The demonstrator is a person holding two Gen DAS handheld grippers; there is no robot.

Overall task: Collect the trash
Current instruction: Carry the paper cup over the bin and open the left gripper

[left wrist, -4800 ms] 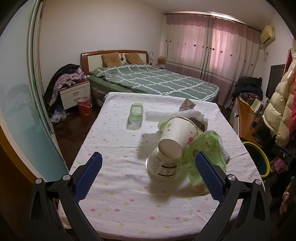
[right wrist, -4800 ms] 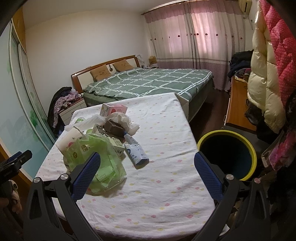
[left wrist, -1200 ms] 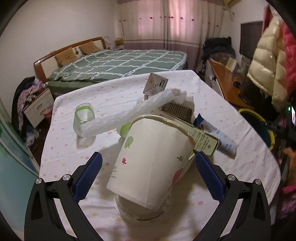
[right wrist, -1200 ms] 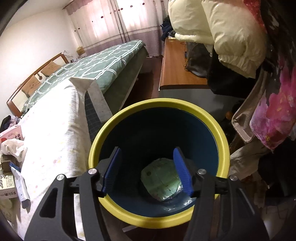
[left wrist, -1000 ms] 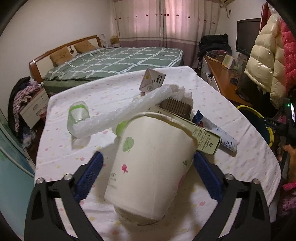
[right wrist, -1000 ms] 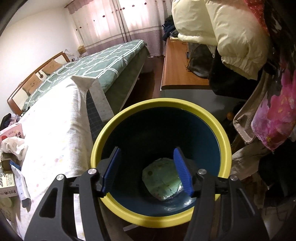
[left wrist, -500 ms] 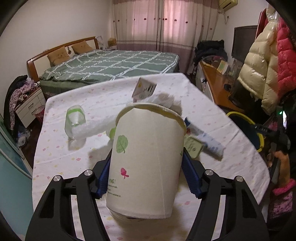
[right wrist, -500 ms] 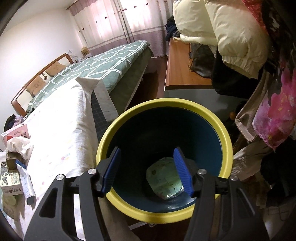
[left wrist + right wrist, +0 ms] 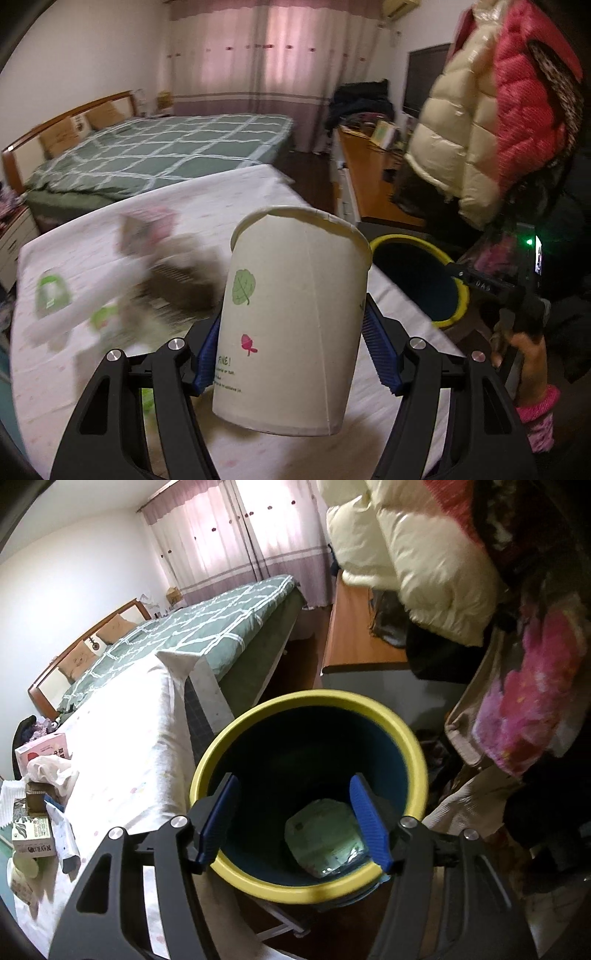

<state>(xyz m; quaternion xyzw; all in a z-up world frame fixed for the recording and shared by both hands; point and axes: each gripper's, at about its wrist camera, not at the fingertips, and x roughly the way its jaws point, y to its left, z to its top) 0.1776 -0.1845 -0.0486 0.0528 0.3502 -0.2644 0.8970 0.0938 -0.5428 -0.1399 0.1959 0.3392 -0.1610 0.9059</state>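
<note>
A white paper cup [image 9: 295,317] with a green leaf print hangs upright above the table [image 9: 221,192], and my left gripper [image 9: 291,347] is shut on its sides. Blurred trash [image 9: 166,280] lies on the cloth behind it. The yellow-rimmed blue bin [image 9: 463,295] stands past the table's right edge. My right gripper [image 9: 293,818] hovers over that bin [image 9: 306,698] with its jaws opening and nothing between them. A green packet [image 9: 325,838] lies on the bin's floor. A hand [image 9: 524,350] holds the right gripper beside the bin.
Boxes [image 9: 33,834], a pink carton [image 9: 44,751] and crumpled tissue [image 9: 51,771] sit on the table's left part. A green bed [image 9: 155,155] lies behind, a wooden desk [image 9: 354,635] beyond the bin, and puffy coats [image 9: 498,122] hang at the right.
My left gripper closed on the paper cup, lifted it off the pile and swung right towards the bin. My right gripper drew back a little from the bin.
</note>
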